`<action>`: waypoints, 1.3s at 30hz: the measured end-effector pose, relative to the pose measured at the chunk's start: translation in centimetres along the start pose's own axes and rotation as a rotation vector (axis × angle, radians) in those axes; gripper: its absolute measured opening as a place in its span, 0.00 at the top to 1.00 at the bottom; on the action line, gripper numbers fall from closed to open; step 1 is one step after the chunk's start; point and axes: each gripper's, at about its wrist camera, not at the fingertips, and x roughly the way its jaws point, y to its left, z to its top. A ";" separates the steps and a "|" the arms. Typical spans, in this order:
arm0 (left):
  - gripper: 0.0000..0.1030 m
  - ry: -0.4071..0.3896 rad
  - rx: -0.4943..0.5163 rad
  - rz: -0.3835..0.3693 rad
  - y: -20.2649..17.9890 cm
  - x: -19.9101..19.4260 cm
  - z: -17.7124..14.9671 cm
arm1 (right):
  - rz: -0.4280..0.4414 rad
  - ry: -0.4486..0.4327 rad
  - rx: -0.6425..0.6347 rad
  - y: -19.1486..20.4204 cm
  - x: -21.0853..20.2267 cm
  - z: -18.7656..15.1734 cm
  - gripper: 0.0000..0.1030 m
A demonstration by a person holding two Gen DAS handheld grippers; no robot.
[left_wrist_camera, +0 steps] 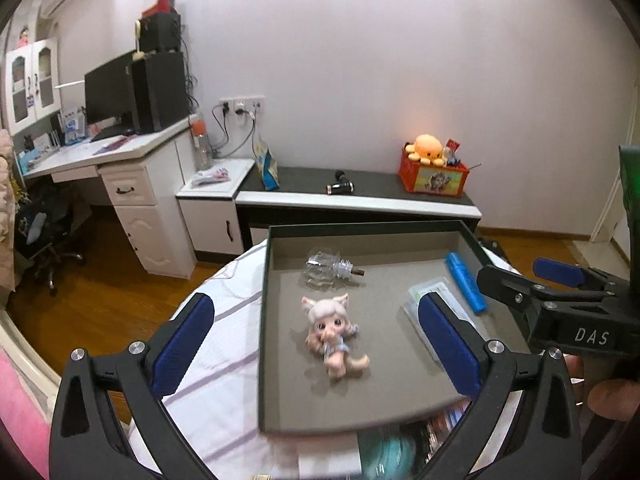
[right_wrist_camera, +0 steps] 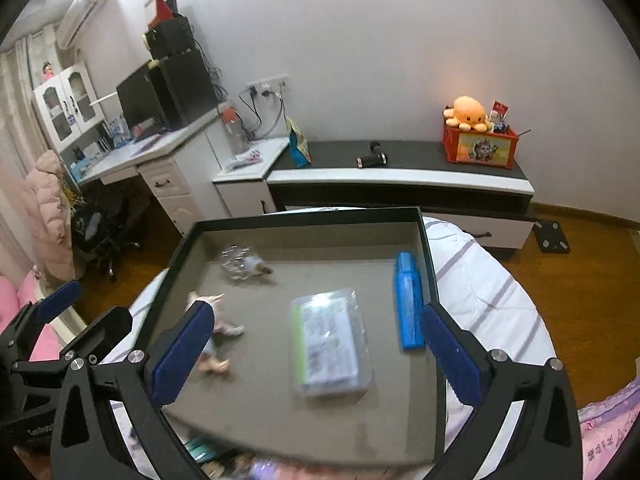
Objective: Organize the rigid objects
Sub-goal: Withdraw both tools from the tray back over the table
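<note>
Both grippers are hovering with jaws wide and empty. The left gripper [left_wrist_camera: 316, 344] is framing the doll [left_wrist_camera: 332, 334], which is lying lengthwise between its fingers in the tray [left_wrist_camera: 265, 320]. The right gripper [right_wrist_camera: 316, 352] is framing the clear case [right_wrist_camera: 330, 344].

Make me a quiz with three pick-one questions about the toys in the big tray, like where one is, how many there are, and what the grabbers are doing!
1. Where does the blue stick lie in the tray?
A. by its right wall
B. by its left wall
C. outside it

2. How many things lie in the tray?
A. two
B. four
C. six

3. How are the two grippers?
A. both open and empty
B. both shut on the doll
C. one holds the tray

Answers: 1 A, it lies along the right wall. 2 B: doll, clear bottle, clear packet, blue stick. 3 A, left gripper and right gripper spread wide, nothing between them.
</note>
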 end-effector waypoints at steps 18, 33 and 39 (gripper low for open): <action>0.00 -0.117 -0.049 0.044 -0.4 -16.8 -8.7 | -0.013 -0.171 -0.015 5.8 -16.1 -9.4 0.00; 0.00 -0.159 -0.039 0.032 -2.8 -24.9 -16.4 | -0.077 -0.268 0.015 5.5 -25.1 -19.7 0.00; 0.00 -0.191 -0.047 0.038 -2.8 -26.7 -17.7 | -0.084 -0.299 0.019 5.2 -26.9 -22.3 0.00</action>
